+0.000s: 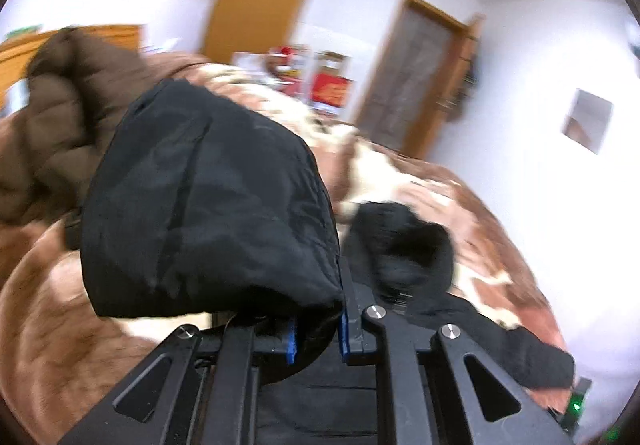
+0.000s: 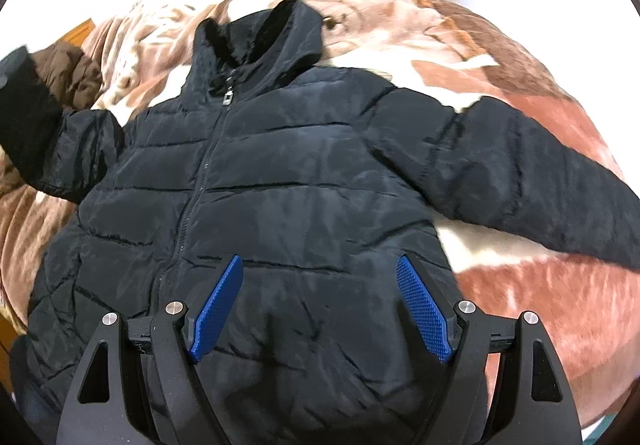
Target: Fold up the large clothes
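bright even room light, left view motion-blurred, fisheye edges warped

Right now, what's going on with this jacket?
A black puffer jacket lies front-up and zipped on a blanket-covered bed. The left gripper is shut on the jacket's sleeve, holding it lifted off the bed. The right gripper hangs open over the jacket's lower front, gripping nothing. The other sleeve lies spread out to the side. A brown coat sits bunched at the bed's far edge.
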The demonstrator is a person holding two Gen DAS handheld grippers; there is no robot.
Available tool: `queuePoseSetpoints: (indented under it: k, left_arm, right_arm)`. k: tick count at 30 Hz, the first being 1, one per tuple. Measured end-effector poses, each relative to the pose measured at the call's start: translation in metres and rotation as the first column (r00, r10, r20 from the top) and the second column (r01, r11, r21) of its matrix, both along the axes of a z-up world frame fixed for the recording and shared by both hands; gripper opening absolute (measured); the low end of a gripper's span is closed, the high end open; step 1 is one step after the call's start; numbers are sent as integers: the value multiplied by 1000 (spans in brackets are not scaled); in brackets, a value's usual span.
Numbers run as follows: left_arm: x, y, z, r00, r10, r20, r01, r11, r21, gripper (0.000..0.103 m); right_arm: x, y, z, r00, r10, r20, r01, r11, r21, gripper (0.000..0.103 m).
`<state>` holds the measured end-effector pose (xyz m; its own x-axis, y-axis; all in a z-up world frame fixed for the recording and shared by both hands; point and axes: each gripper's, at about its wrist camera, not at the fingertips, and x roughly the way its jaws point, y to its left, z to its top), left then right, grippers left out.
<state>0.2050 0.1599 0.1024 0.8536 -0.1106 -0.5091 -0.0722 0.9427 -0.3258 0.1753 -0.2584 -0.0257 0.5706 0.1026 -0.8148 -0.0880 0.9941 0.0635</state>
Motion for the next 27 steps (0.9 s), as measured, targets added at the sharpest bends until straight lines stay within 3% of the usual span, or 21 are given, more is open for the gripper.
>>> queuePoseSetpoints:
  k: [5,9,13,15,18,19,20,23,27]
  left_arm:
    - [37,-76,-17,980,-194,-40,193,981,-23,16]
    - [65,-131,-57,942,-312,-122,306,950,-64,16]
    - [81,-184,-105,904,-372,-212,360,928,-91,17]
    - [90,-203,-128,884,-391,-256,377,920,-104,23]
    - [95,-224,-151,855,-428,-293,402,904,-149,49]
    - [93,-228,-156,849,-437,-298,407,899,-160,62]
    - [94,-231,-158,839,-455,-299,417,890,-184,67]
    - [91,-237,-155,813,-505,-288,445,859,-251,73]
    - [80,-230,-135,817,-524,-242,472,848,-241,73]
  right_arm:
    - [-7,-21,0,999,-36,1,36,999,20,79]
    - [-9,-37,-8,998,-66,-19,66,997,35,79]
    - [-8,-49,-16,996,-88,-33,90,995,43,79]
    - [-6,-55,-19,994,-100,-39,102,994,49,79]
    - [-5,-59,-22,993,-107,-40,109,993,53,79]
    - [-4,-60,-22,993,-107,-40,109,993,54,79]
    - [-4,-60,-23,994,-107,-39,109,992,57,79]
    - [-3,-58,-21,994,-102,-30,104,992,64,79]
    - [-3,-50,-10,996,-85,6,85,993,77,79]
